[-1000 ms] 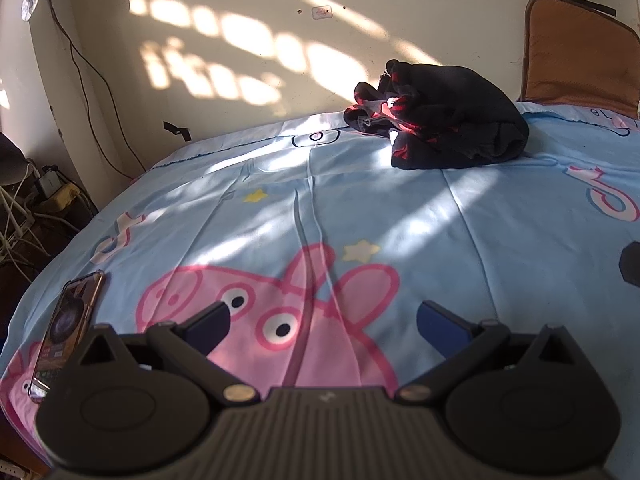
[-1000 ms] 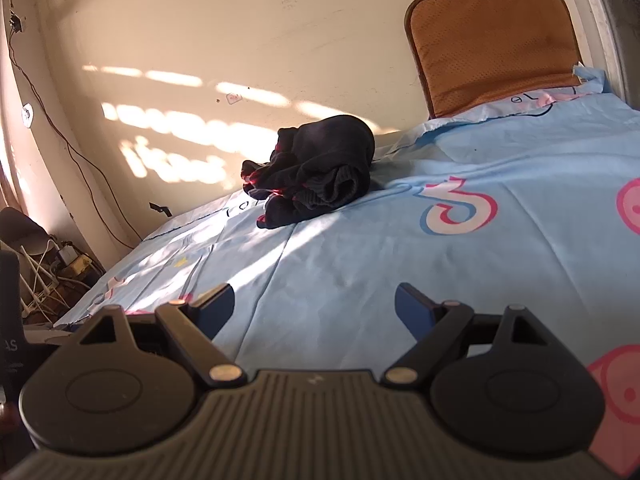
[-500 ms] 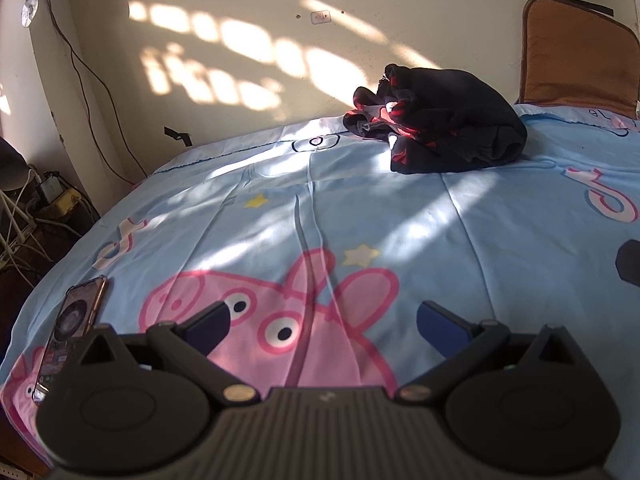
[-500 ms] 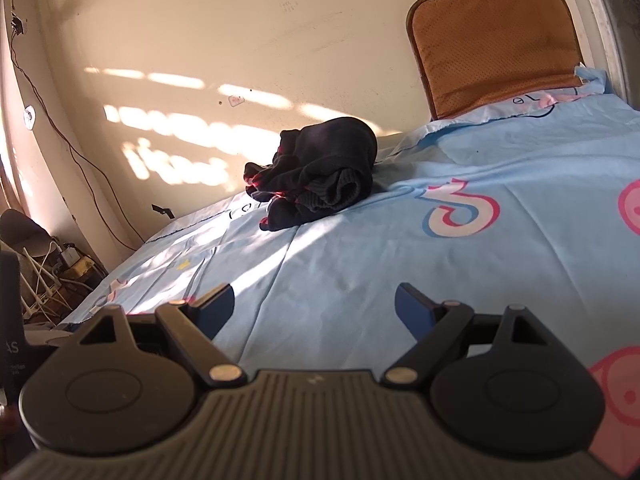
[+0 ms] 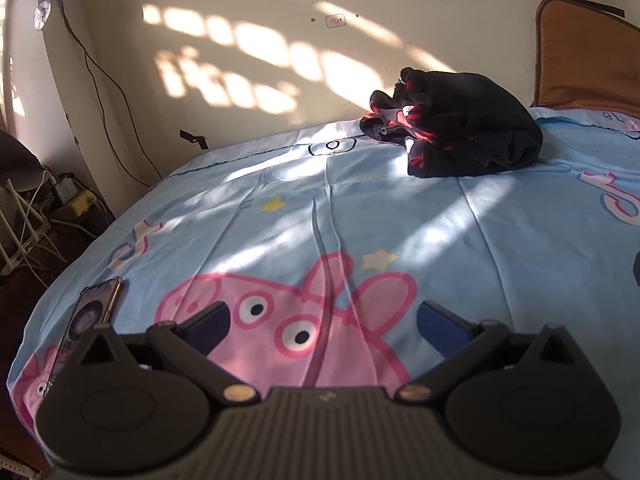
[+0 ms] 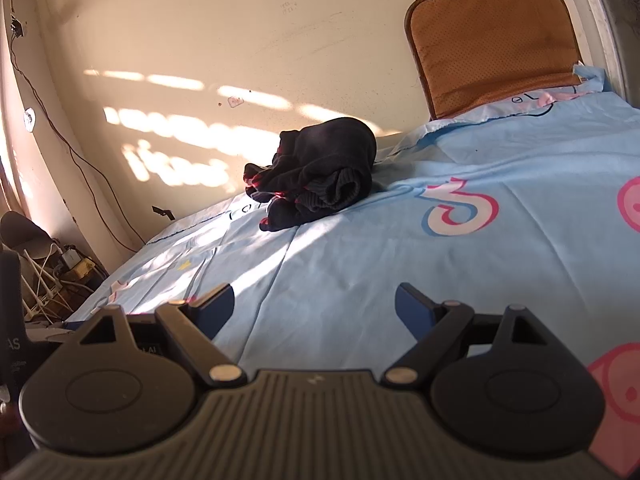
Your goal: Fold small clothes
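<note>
Both grippers gape, well short of garment [image 5: 460, 128].

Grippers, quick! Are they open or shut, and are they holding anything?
Left gripper: open, holding nothing, over the bed sheet.
Right gripper: open, holding nothing; the dark clothes lie ahead, untouched.

A dark garment [image 5: 460, 128] with red patches lay bunched in a rumpled, unfolded heap [image 6: 320, 172] on the bed's far side, close to the wall, partly in sunlight
</note>
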Demonstrator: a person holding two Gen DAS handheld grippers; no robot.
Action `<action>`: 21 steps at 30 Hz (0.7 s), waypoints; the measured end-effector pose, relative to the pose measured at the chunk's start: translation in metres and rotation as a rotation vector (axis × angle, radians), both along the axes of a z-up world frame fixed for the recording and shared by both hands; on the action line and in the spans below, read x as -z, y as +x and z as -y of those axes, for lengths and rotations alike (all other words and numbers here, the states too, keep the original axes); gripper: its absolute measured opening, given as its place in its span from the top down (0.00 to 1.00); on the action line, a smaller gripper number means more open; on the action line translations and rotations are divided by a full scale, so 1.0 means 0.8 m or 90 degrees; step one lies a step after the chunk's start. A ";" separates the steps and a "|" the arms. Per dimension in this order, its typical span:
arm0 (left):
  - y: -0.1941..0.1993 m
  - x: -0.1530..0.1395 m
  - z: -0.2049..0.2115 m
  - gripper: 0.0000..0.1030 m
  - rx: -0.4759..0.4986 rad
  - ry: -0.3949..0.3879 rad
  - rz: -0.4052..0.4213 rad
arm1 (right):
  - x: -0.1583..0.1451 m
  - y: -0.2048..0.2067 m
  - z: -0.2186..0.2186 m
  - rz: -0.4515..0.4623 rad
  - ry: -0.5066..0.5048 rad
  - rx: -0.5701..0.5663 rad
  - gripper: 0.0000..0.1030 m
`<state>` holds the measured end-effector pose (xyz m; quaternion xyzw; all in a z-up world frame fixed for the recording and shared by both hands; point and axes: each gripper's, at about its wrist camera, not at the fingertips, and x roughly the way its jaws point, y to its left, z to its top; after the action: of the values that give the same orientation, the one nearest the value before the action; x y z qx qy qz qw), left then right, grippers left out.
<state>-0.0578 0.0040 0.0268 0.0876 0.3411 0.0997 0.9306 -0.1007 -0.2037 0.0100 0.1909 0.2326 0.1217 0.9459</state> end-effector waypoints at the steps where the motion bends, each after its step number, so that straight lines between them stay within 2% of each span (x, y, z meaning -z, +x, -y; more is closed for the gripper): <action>1: 0.000 0.000 0.000 0.00 0.000 0.000 -0.001 | 0.000 -0.001 -0.001 0.000 0.001 0.001 0.13; 21: 0.002 0.006 0.002 0.00 -0.002 0.007 -0.014 | 0.003 -0.001 0.000 -0.004 0.010 0.005 0.13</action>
<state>-0.0558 0.0021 0.0218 0.0931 0.3511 0.1022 0.9261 -0.1013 -0.2037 0.0079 0.1994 0.2338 0.1192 0.9441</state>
